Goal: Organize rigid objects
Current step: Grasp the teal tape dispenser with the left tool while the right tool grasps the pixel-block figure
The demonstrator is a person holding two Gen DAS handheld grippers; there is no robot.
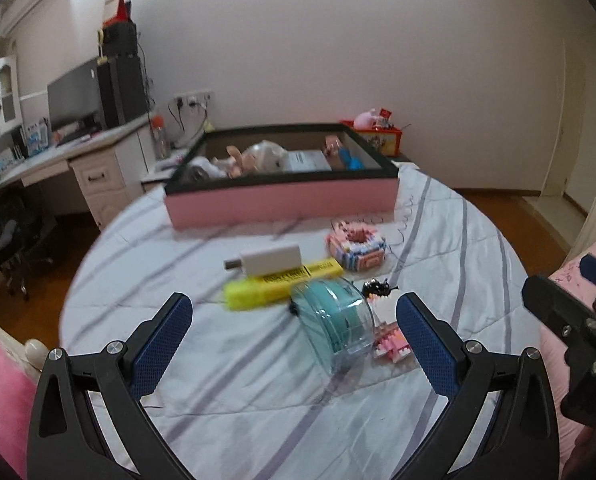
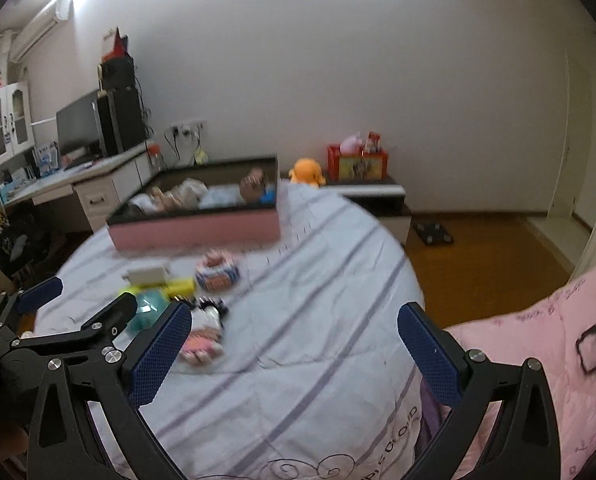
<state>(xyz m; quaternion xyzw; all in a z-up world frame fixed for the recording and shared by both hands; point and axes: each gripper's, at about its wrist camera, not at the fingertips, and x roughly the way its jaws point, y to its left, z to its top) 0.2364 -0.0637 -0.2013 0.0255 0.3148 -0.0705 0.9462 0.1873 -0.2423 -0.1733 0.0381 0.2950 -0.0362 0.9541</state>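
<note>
- The left gripper (image 1: pixel 293 334) hangs over the striped bedspread (image 1: pixel 257 392) with its blue pads spread wide and nothing between them.
- Straight ahead of it, inside the gap as the left wrist view frames it, lies a clear teal-lidded container (image 1: pixel 332 322) on its side — its round axis runs roughly away from the gripper and a little to the left.
- Just beyond sit a yellow marker (image 1: pixel 275 284), its long axis lying crosswise to the fingers, and a white charger (image 1: pixel 267 260) touching its far edge.
- A small brick figure (image 1: pixel 390 336) lies just right of the container; a pink brick ring (image 1: pixel 356 246) sits farther back.
- The right gripper (image 2: pixel 293 356) is also spread and empty, aimed at bare bedspread right of the pile — so the left one looks nearer.
- The pink box (image 1: pixel 281 200), already holding things, stands well beyond the pile at the far end of the bed, likely the destination.
</note>
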